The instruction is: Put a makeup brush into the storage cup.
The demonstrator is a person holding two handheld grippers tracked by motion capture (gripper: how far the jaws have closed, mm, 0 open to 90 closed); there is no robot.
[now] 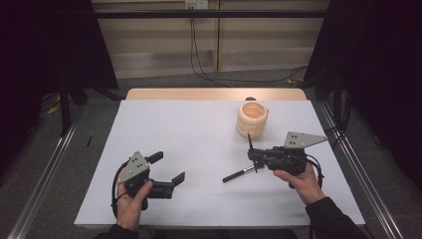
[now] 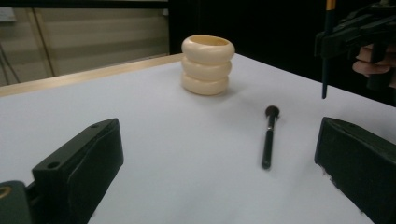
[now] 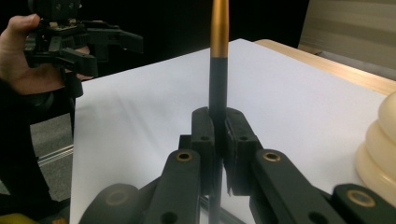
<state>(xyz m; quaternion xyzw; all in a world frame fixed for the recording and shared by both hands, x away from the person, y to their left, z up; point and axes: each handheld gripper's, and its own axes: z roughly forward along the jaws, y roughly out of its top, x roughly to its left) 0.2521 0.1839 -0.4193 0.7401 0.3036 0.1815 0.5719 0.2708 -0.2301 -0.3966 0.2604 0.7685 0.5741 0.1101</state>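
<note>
No writing can be read on anything here. The right tool (image 3: 218, 133) is clamped on a slim black brush handle with an orange-gold end (image 3: 218, 70), holding it upright above the white surface (image 1: 189, 149) near the cream ribbed ring-stacked holder (image 1: 252, 119). The left tool (image 1: 166, 169) stands wide open, empty, just above the surface, with a black makeup brush (image 1: 240, 174) lying flat between the tools

The right claw (image 3: 219, 140) clamps an upright black-and-gold brush handle (image 3: 218, 70) above the white table (image 3: 280, 93).
</note>
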